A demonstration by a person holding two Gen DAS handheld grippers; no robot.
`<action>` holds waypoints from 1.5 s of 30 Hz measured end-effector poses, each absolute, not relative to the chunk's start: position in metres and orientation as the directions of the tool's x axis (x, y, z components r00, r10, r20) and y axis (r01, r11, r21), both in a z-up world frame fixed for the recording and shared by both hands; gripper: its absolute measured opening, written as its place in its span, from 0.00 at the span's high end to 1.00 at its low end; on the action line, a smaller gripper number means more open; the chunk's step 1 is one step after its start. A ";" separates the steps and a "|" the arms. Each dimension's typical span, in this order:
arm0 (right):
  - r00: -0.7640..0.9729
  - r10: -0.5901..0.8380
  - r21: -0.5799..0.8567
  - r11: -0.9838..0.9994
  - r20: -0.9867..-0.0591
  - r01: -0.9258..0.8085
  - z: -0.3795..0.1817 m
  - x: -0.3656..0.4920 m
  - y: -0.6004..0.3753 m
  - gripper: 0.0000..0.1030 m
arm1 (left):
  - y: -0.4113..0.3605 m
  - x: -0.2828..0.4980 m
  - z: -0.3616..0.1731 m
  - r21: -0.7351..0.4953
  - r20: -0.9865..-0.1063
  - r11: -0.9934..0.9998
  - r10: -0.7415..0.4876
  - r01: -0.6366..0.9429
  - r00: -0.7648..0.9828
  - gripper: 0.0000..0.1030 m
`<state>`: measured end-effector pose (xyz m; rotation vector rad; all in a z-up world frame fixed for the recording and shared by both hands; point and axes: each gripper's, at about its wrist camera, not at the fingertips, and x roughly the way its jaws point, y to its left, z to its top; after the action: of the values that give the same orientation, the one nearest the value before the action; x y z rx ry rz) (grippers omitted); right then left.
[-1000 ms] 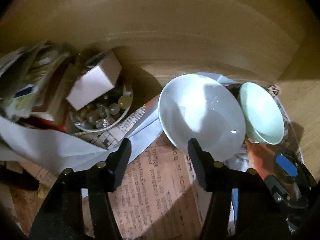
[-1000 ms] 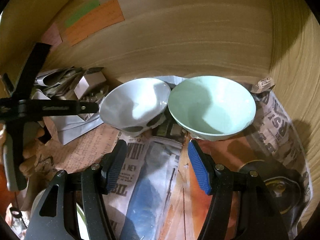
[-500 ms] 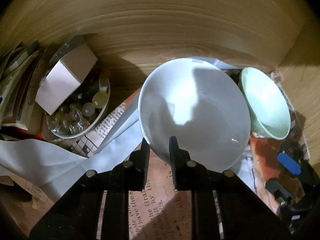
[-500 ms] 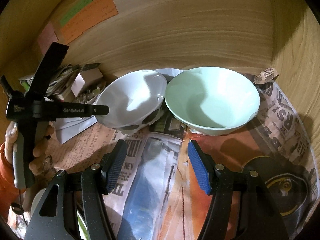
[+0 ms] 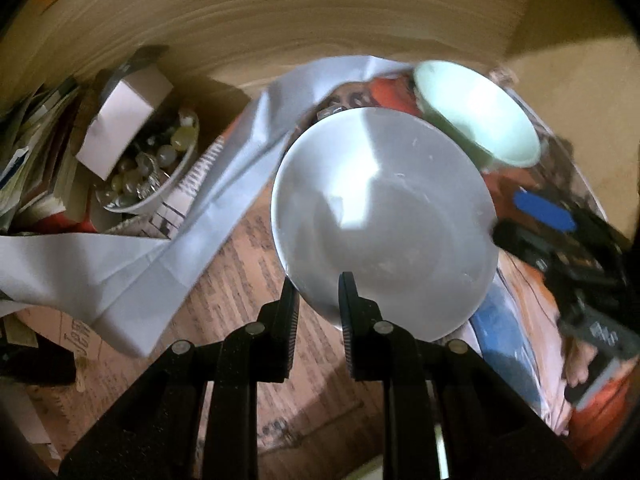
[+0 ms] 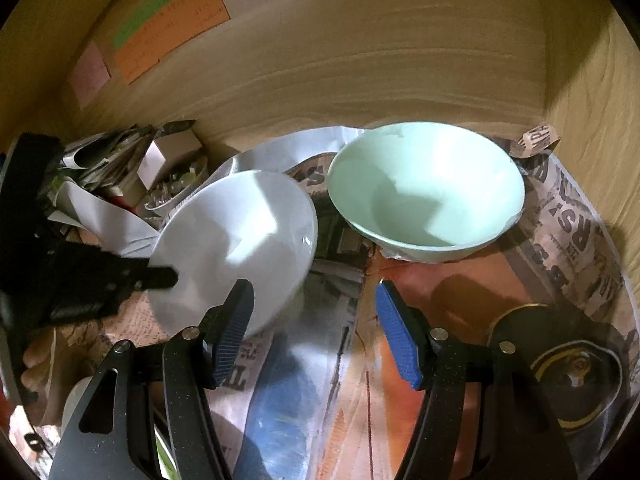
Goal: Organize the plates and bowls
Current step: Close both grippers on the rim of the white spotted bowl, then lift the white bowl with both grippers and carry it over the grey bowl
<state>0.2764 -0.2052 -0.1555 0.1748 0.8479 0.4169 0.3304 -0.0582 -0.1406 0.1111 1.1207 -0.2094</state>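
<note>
My left gripper (image 5: 318, 296) is shut on the near rim of a white bowl (image 5: 384, 216) and holds it tilted, off the newspaper. The same bowl (image 6: 236, 248) shows in the right wrist view with the left gripper (image 6: 160, 276) clamped on its left edge. A pale green bowl (image 6: 428, 188) sits on the newspaper at the back right; it also shows in the left wrist view (image 5: 476, 116). My right gripper (image 6: 316, 328) is open and empty, its blue pads in front of and below the green bowl, near the white bowl's right side.
Newspaper (image 6: 568, 216) lines a wooden cabinet shelf. A small bowl of glass beads (image 5: 148, 172) with a white box (image 5: 120, 120) on it stands at the back left, beside a paper stack (image 5: 28, 148). A dark round lid (image 6: 568, 364) lies at right. Wooden walls close the back and right.
My left gripper closed on the white bowl's rim and lifted it toward me and away from the green bowl. The right gripper stayed open, roughly in place.
</note>
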 end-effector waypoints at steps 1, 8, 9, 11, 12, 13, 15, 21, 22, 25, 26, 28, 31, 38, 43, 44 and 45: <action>0.582 0.423 0.313 0.906 -0.694 -0.285 -0.157 0.277 -0.205 0.42 | -0.058 0.327 -0.141 -0.021 -0.903 0.972 -0.118 0.232 0.414 0.81; 0.534 0.424 0.320 0.905 -0.731 -0.280 -0.167 0.282 -0.200 0.64 | -0.068 0.314 -0.140 -0.035 -0.904 0.956 -0.154 0.290 0.399 0.81; 0.525 0.427 0.322 0.903 -0.736 -0.284 -0.169 0.283 -0.199 0.70 | -0.068 0.314 -0.140 -0.037 -0.904 0.956 -0.157 0.292 0.399 0.81; 0.508 0.439 0.332 0.897 -0.741 -0.291 -0.172 0.284 -0.198 0.76 | -0.065 0.314 -0.140 -0.048 -0.902 0.956 -0.166 0.291 0.398 0.81; 0.505 0.446 0.337 0.894 -0.739 -0.295 -0.172 0.284 -0.197 0.79 | -0.065 0.315 -0.140 -0.056 -0.900 0.956 -0.173 0.289 0.399 0.81; 0.503 0.452 0.340 0.891 -0.737 -0.302 -0.171 0.283 -0.196 0.80 | -0.066 0.316 -0.141 -0.060 -0.899 0.956 -0.177 0.288 0.401 0.81; 0.504 0.450 0.333 0.891 -0.737 -0.308 -0.170 0.282 -0.193 0.85 | -0.062 0.315 -0.140 -0.057 -0.896 0.956 -0.176 0.288 0.407 0.81; 0.512 0.456 0.347 0.889 -0.727 -0.300 -0.164 0.277 -0.197 0.85 | -0.064 0.310 -0.140 -0.043 -0.895 0.958 -0.163 0.282 0.414 0.81; 0.516 0.458 0.349 0.888 -0.723 -0.300 -0.162 0.276 -0.197 0.85 | -0.064 0.310 -0.140 -0.049 -0.895 0.958 -0.167 0.281 0.414 0.81; 0.535 0.454 0.343 0.890 -0.712 -0.300 -0.154 0.270 -0.197 0.85 | -0.063 0.304 -0.136 -0.056 -0.889 0.959 -0.174 0.277 0.422 0.81; 0.542 0.453 0.340 0.891 -0.708 -0.301 -0.151 0.267 -0.197 0.85 | -0.062 0.303 -0.134 -0.055 -0.886 0.959 -0.175 0.278 0.429 0.81; 0.559 0.451 0.336 0.892 -0.695 -0.302 -0.144 0.261 -0.197 0.85 | -0.061 0.297 -0.128 -0.055 -0.875 0.959 -0.181 0.279 0.449 0.81; 0.585 0.448 0.327 0.894 -0.676 -0.307 -0.132 0.251 -0.197 0.85 | -0.057 0.285 -0.115 -0.061 -0.853 0.958 -0.196 0.280 0.484 0.81; 0.632 0.450 0.309 0.893 -0.631 -0.327 -0.107 0.226 -0.190 0.85 | -0.045 0.253 -0.089 -0.075 -0.799 0.959 -0.221 0.272 0.560 0.81; 0.649 0.464 0.306 0.886 -0.603 -0.349 -0.093 0.206 -0.183 0.85 | -0.030 0.230 -0.074 -0.107 -0.760 0.960 -0.246 0.257 0.602 0.81; 0.651 0.466 0.304 0.884 -0.598 -0.354 -0.091 0.203 -0.180 0.85 | -0.027 0.225 -0.072 -0.109 -0.751 0.962 -0.245 0.251 0.613 0.81; 0.654 0.469 0.301 0.883 -0.594 -0.360 -0.089 0.200 -0.177 0.85 | -0.024 0.219 -0.069 -0.110 -0.742 0.963 -0.245 0.246 0.624 0.81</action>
<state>0.1996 -0.1775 -0.0890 0.1617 0.7176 0.4720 0.2193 -0.0236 -0.0694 0.0023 0.8516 -0.2818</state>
